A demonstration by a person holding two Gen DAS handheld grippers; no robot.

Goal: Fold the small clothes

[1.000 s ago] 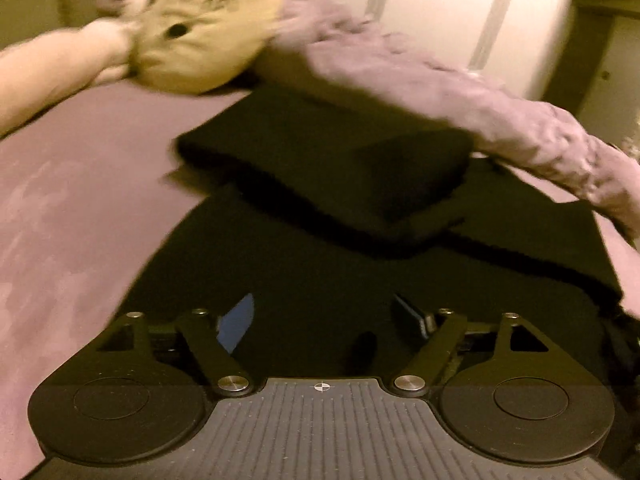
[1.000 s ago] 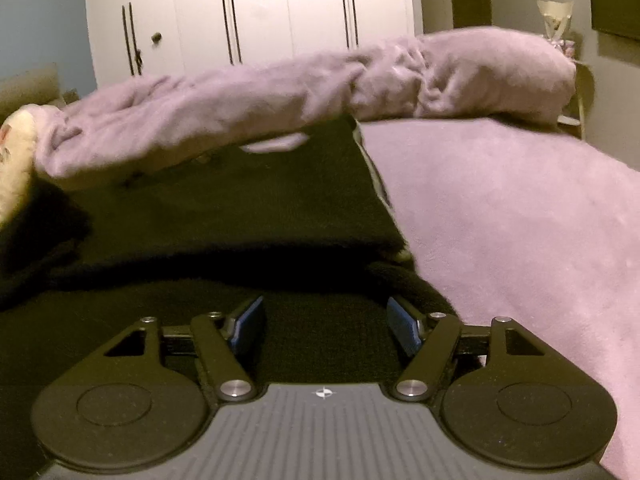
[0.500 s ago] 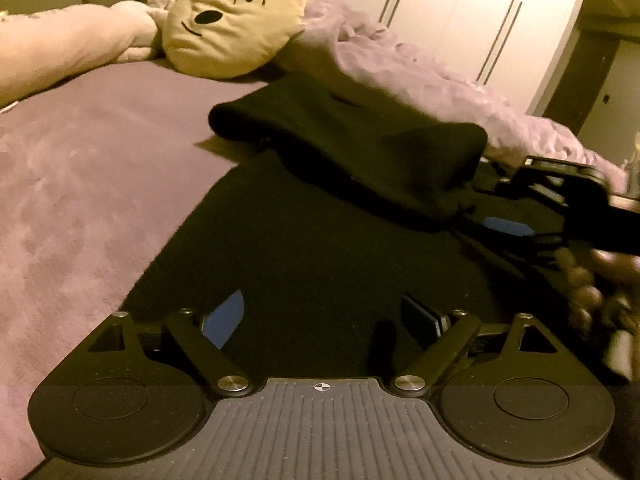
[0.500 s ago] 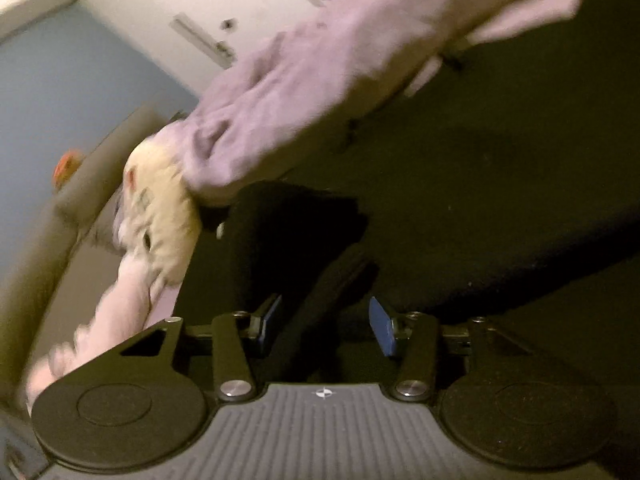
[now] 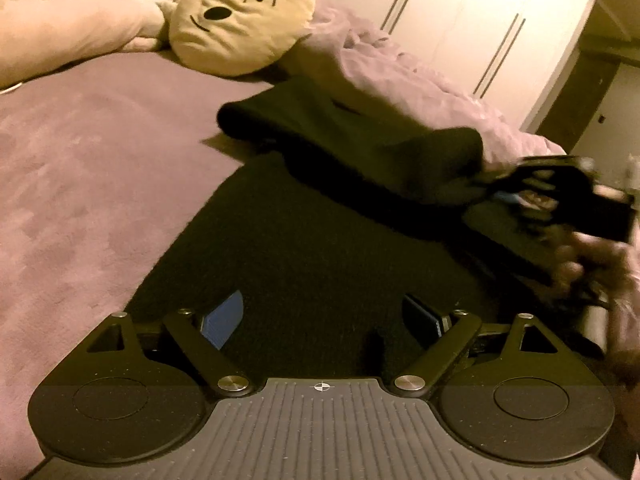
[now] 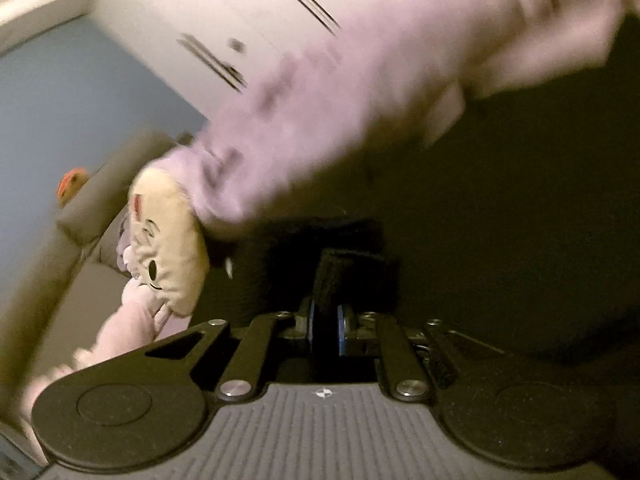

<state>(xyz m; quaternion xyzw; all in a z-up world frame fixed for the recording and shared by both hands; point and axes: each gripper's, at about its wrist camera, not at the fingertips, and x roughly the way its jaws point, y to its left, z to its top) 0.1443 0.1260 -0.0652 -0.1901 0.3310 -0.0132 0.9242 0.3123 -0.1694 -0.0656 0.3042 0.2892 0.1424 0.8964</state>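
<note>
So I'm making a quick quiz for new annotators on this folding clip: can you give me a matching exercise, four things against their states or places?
Things:
1. left gripper
2. right gripper
3. black garment
4. emoji cushion

States or places:
A. lies at the far end of the purple bed cover, beside a pale pink plush
B. open, holding nothing
C. spread on the bed with one part doubled over
D. shut on a fold of black fabric

Pairs: 1-B, 2-D, 3-C, 4-A
</note>
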